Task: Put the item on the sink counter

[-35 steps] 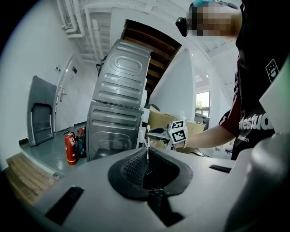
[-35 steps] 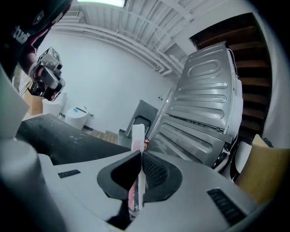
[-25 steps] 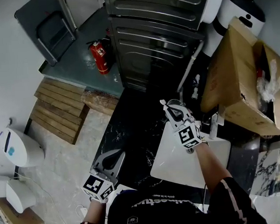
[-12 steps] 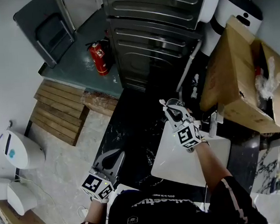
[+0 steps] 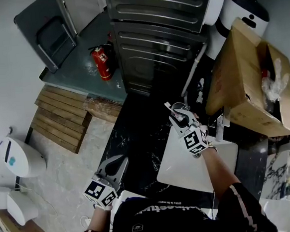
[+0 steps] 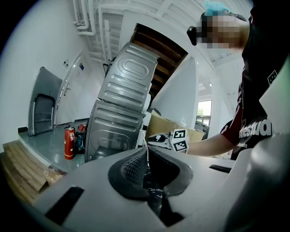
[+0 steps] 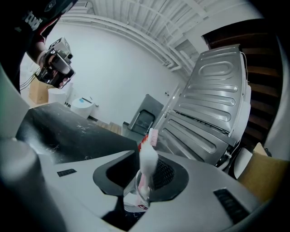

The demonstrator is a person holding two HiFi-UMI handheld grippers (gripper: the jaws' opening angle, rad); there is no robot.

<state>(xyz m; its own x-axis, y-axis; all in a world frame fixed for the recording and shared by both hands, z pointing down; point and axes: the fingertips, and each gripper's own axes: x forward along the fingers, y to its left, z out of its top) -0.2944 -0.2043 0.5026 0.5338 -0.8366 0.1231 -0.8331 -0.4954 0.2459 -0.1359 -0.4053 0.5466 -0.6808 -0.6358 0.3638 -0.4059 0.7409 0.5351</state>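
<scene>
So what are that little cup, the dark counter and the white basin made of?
The cup is clear and glossy, glass or hard plastic; the toothbrush handle shows through it. The counter looks like polished black stone or a stone-look top, going by its white veins and sheen. The basin is smooth plain white, probably glazed ceramic, though that's a guess.

Head view: high above, steeply down, steel cabinet (image 5: pixel 163 31) far off at top. Left gripper view: low, level, facing cabinet from well back. Right gripper view: low, nearer, cabinet at right. All three share cabinet.
</scene>
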